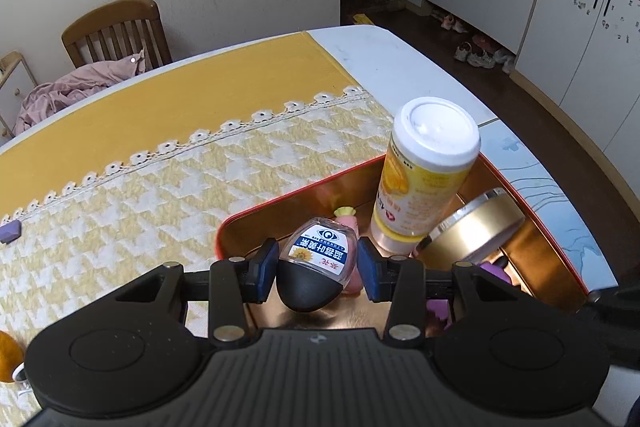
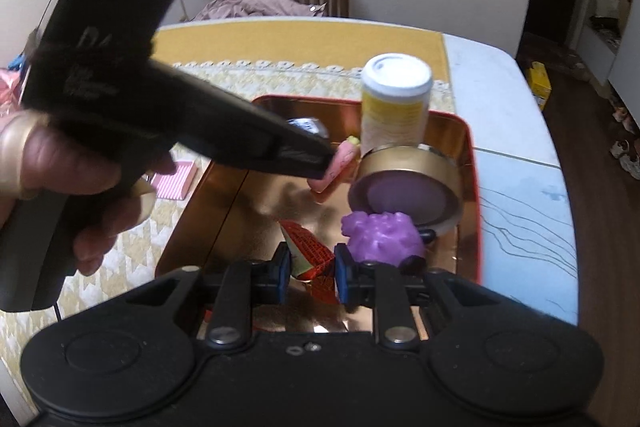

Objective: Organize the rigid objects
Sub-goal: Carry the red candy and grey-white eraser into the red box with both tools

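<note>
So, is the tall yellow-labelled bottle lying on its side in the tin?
No, the yellow-labelled bottle stands upright on the tin, white cap on top.

Tray (image 2: 474,163): set on the table (image 2: 500,99).
Tall bottle (image 2: 394,99): stood in the tray, at the back.
Round tin (image 2: 404,187): leaned in the tray, before the tall bottle.
Toy (image 2: 380,237): laid in the tray, before the round tin.

small bottle (image 1: 320,259) label, upside down: 蓝莓叶黄素, eye logo
</note>
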The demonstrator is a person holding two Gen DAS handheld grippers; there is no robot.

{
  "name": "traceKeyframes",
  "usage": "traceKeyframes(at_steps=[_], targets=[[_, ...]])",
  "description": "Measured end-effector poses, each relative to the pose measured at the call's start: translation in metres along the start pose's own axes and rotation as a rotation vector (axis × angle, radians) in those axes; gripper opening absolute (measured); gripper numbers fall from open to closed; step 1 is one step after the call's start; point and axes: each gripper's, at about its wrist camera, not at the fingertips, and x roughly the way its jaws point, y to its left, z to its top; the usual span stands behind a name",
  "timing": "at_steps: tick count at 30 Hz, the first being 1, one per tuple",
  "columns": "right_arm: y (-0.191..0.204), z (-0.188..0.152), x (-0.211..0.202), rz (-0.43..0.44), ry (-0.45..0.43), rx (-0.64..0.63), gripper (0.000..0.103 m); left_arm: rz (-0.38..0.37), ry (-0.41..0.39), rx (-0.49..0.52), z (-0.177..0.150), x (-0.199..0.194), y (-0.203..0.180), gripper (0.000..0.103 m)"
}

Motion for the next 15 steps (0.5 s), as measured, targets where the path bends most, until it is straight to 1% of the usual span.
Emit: traceKeyframes(at_steps=[3, 6, 12, 15], targets=[[0.000, 0.002, 0.010, 0.010, 0.021, -0.010, 0.021, 0.018, 0.011, 0.008, 0.001, 0.008, -0.002, 0.042], [0.003, 0.001, 0.016, 0.014, 0.034, -0.030, 0.021, 0.027, 0.027, -0.007, 0.001, 0.015, -0.002, 0.042], [0.004, -0.001, 0.025, -0.005, 0.042, -0.058, 0.021, 0.010, 0.025, -0.024, 0.005, 0.024, -0.001, 0.042], [0.011, -0.002, 0.028, -0.015, 0.046, -0.065, 0.022, -0.008, 0.027, -0.044, 0.006, 0.028, -0.001, 0.041]])
